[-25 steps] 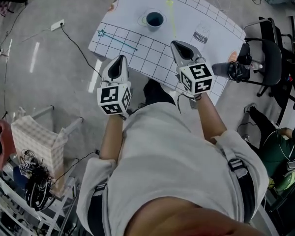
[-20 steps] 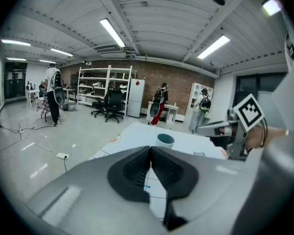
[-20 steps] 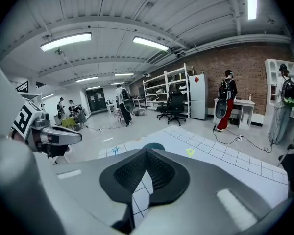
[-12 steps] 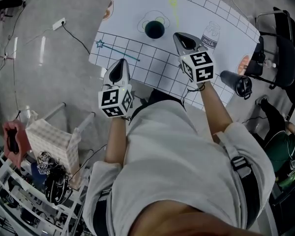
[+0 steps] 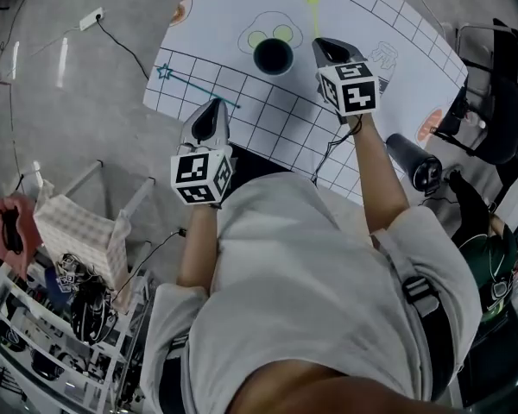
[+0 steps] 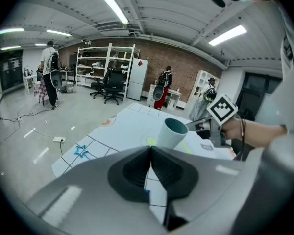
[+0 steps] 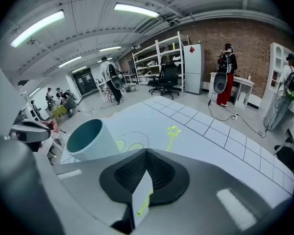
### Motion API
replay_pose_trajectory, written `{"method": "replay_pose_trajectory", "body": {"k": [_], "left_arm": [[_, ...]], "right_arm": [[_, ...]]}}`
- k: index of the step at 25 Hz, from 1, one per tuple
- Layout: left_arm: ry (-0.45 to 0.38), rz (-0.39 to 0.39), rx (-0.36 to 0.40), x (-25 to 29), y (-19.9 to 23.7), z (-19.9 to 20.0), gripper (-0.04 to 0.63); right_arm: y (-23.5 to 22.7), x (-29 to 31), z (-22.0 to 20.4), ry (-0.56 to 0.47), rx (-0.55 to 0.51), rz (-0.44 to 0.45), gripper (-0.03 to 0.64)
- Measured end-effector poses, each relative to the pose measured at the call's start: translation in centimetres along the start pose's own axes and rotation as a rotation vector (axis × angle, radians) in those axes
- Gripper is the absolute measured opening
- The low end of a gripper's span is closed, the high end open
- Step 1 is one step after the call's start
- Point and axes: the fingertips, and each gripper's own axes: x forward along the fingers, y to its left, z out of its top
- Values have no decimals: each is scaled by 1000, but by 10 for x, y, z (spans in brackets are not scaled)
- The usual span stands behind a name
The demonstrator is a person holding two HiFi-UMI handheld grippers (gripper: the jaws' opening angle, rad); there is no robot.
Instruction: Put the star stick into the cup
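Clenched shut on nothing at the left gripper, tips pressed together with only a sliver of mat showing below. Same at the right gripper: closed at the tips and carrying nothing, with plain table surface in the lower gap, not a load.

Held low over the gridded white mat, left at the near edge, right further in and just beside the cup. Probably poised that way for reach, aimed along the yellow-green star stick, which lies flat beyond the right tips and apart from the upright, open-mouthed cup. Also flat on the mat, toward its left corner and nearer the left gripper: a blue star stick. Cannot tell which of the two is meant. Neither touched, neither in the cup.

Hidden in the head view: the near end of the yellow-green stick, behind the right gripper. Blocked in the left gripper view: most of the blue stick, leaving only its star. Hard to make out: the printed drawings around the cup.
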Motion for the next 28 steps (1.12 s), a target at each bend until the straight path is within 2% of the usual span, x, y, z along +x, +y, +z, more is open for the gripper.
{"method": "replay_pose_trajectory", "body": {"k": [5, 7, 14, 19, 24, 28], "left_arm": [[20, -30, 32, 16, 6, 13, 3], [29, -48, 33, 23, 8, 15, 3], [41, -68, -6, 46, 28, 20, 3], [39, -73, -41, 54, 39, 20, 3], [28, -68, -71, 55, 48, 20, 3], [25, -73, -69, 51, 48, 21, 3]], "right_arm": [[-21, 27, 7, 54, 3, -57, 2], [-29, 37, 8, 82, -5, -84, 25], [-51, 69, 4, 174, 16, -138, 58], [-52, 84, -3, 241, 11, -140, 66], [-52, 85, -2, 247, 0, -138, 60], [-56, 83, -3, 226, 27, -143, 17]]}}
